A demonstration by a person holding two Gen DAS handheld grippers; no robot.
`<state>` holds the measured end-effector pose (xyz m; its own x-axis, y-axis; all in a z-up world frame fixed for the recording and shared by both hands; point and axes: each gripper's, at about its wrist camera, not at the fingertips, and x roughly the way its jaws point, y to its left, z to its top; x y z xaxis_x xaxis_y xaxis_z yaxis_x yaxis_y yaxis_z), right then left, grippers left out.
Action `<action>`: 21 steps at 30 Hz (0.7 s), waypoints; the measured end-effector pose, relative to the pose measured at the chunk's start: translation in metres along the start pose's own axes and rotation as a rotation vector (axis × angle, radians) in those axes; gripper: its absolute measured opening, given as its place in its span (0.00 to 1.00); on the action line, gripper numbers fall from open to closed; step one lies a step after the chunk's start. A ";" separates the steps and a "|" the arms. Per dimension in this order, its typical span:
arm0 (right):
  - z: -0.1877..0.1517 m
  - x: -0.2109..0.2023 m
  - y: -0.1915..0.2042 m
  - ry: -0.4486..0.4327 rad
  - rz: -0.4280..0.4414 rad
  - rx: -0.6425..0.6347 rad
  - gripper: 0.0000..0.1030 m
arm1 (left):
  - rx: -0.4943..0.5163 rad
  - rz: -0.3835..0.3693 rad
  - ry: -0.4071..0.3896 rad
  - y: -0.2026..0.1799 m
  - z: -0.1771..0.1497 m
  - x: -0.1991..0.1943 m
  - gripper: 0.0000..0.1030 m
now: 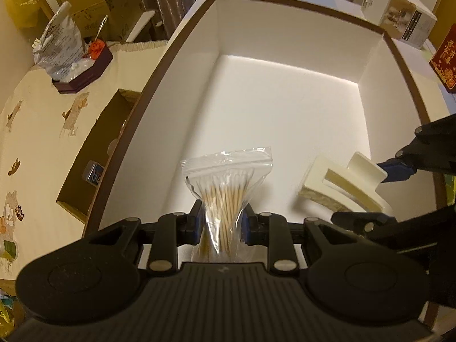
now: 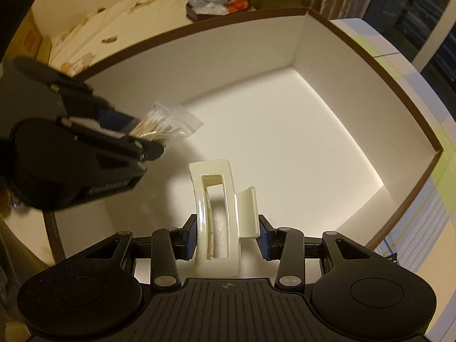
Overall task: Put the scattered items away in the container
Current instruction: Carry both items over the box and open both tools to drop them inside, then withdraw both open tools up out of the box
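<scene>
Clear plastic of the cotton swab bag [image 1: 226, 182] may slip from your clamped left gripper [image 1: 221, 222], or the hair claw [image 2: 223, 213] pinched in your right gripper [image 2: 228, 238] may knock it inside the white box [image 1: 285, 42].

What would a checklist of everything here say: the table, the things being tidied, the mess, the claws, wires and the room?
Surface: cloth with animal prints on the table.
Job's things: white box, nothing lying on its visible floor; bag of cotton swabs and cream hair clip, both held above it.
Clutter: open brown carton, foil pouch, red box.
Claws: left claw shut on the bag; right claw shut on the clip.
Cables: nothing seen.
Surroundings: stacked cardboard boxes.
</scene>
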<state>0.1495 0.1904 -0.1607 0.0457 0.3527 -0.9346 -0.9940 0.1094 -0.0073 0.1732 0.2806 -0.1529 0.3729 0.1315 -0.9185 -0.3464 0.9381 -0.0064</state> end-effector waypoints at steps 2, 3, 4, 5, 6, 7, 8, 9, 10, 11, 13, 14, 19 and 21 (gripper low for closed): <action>-0.001 0.002 0.001 0.012 -0.009 -0.023 0.43 | -0.006 0.001 0.021 0.002 -0.001 0.005 0.22; -0.001 0.003 0.001 0.017 -0.014 -0.031 0.43 | -0.006 0.002 0.029 0.002 -0.001 0.007 0.22; -0.001 0.005 0.001 0.021 -0.018 -0.036 0.43 | -0.003 0.004 0.037 0.002 -0.002 0.009 0.23; -0.001 0.006 0.000 0.023 -0.023 -0.039 0.43 | -0.002 0.007 0.043 0.002 -0.003 0.011 0.23; 0.000 0.006 0.000 0.021 -0.029 -0.042 0.43 | 0.000 0.007 0.046 0.001 -0.003 0.012 0.23; 0.000 0.006 -0.001 0.018 -0.033 -0.045 0.43 | 0.000 0.008 0.046 0.001 -0.004 0.013 0.27; 0.001 0.007 -0.001 0.021 -0.033 -0.047 0.43 | -0.002 0.012 0.043 0.001 -0.004 0.013 0.35; 0.001 0.007 -0.001 0.022 -0.034 -0.049 0.43 | -0.004 0.014 0.037 0.001 -0.004 0.012 0.39; 0.002 0.006 0.000 0.018 -0.039 -0.053 0.49 | -0.007 0.018 0.032 0.001 -0.004 0.012 0.44; 0.003 0.006 0.001 0.015 -0.048 -0.058 0.77 | -0.011 0.021 0.027 0.001 -0.004 0.011 0.47; 0.000 0.002 0.003 -0.023 -0.061 -0.075 0.90 | -0.012 0.020 0.021 0.001 -0.004 0.011 0.54; -0.001 0.000 0.004 -0.032 -0.057 -0.081 0.90 | -0.010 0.018 0.018 0.000 -0.004 0.010 0.55; 0.000 -0.002 0.004 -0.036 -0.059 -0.084 0.90 | 0.008 0.008 0.013 -0.004 -0.005 0.009 0.64; 0.000 -0.003 0.003 -0.041 -0.058 -0.084 0.90 | 0.010 0.003 0.010 -0.004 -0.005 0.008 0.65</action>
<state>0.1461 0.1897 -0.1579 0.1058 0.3862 -0.9163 -0.9943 0.0533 -0.0923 0.1738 0.2765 -0.1621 0.3633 0.1308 -0.9225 -0.3390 0.9408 -0.0001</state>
